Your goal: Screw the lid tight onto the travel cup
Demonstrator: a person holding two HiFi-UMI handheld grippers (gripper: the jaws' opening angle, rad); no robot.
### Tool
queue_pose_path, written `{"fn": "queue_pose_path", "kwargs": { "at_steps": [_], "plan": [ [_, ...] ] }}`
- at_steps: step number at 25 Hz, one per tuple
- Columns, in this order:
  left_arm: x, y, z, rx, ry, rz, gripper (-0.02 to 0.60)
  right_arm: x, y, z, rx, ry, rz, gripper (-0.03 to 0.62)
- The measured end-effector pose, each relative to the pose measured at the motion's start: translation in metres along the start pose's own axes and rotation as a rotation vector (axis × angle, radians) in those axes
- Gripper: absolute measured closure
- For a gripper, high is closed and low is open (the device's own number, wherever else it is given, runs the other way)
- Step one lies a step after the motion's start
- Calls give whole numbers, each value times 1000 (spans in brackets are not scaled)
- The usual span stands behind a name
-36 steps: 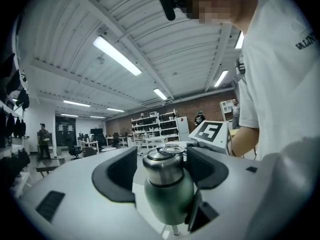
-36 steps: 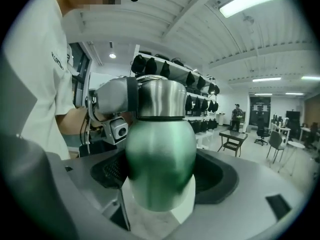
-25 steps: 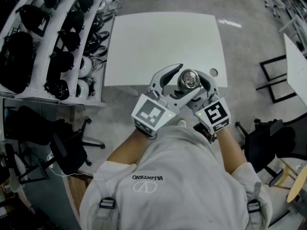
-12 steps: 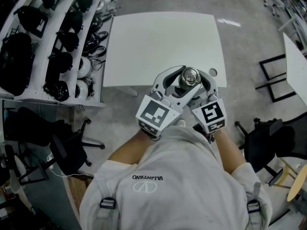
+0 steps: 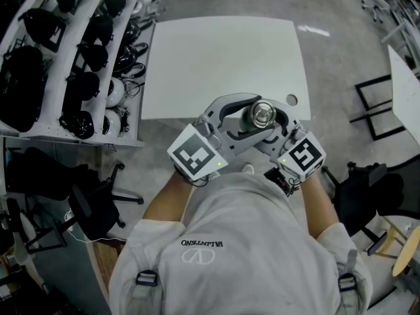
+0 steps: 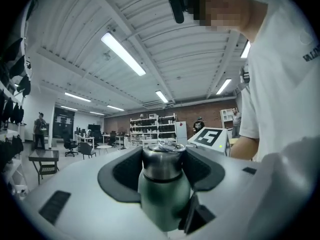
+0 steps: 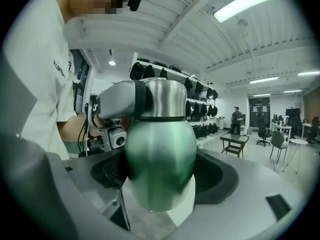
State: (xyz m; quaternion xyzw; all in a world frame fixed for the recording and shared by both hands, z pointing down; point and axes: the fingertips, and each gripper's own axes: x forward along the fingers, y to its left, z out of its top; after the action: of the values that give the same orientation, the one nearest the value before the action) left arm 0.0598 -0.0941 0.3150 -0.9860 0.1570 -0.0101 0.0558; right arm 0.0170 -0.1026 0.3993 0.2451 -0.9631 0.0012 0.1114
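Just off the near edge of the white bench (image 5: pixel 197 58), over bare floor, both grippers meet in front of the person's chest. A rack of dark gear (image 5: pixel 79 51) hugs the bench's left edge, and there's open floor on the right. The right gripper (image 7: pixel 160 171) is clamped on the green travel cup (image 7: pixel 160 144), which is upright in mid-air. The left gripper (image 6: pixel 162 154) has just been closing, and its pads pinch the steel lid (image 6: pixel 161 166) on top.

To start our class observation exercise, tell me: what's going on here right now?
A person holds a gripper in each hand before the chest. The right gripper clamps the green travel cup by its body. The left gripper has just been closing its jaws, which now press on the steel lid on top. How tight the lid is cannot be seen.
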Motion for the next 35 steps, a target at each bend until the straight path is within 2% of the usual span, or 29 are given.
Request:
{"fn": "queue_pose_path", "kwargs": {
  "at_steps": [4,8,9,10,12,14,16,17,19,22,27,35],
  "plan": [
    [-2,2,-3,0,11,-15,330,3,1,1,1,0,19,209],
    [-2,7,-6,-5,14,30,321,3,-4,-6,8,15,-13,209],
    [-4,9,-5,-15,1,47,278,2,-7,-7,13,17,-30,209],
    [-6,13,-2,-27,-19,67,248,1,-11,-9,19,16,-52,209],
    [-15,24,4,-49,-60,132,249,-2,-22,-11,30,18,-107,209],
    [-29,41,5,-59,-81,240,255,-7,-34,-13,42,21,-167,209],
    [-47,61,2,-68,-94,376,380,-13,-46,-13,50,14,-223,209],
    [-58,71,1,-75,-104,439,401,-17,-50,-13,50,10,-249,209],
    [-79,88,-1,-95,-125,545,487,-23,-57,-11,46,7,-294,209],
    [-106,106,-10,-124,-121,666,578,-32,-66,-10,32,8,-352,209],
    [-140,121,-27,-125,-85,774,578,-42,-76,-11,15,18,-419,209],
    [-184,128,-47,-133,-47,921,578,-65,-91,-21,69,-1,-507,209]
  ]
}}
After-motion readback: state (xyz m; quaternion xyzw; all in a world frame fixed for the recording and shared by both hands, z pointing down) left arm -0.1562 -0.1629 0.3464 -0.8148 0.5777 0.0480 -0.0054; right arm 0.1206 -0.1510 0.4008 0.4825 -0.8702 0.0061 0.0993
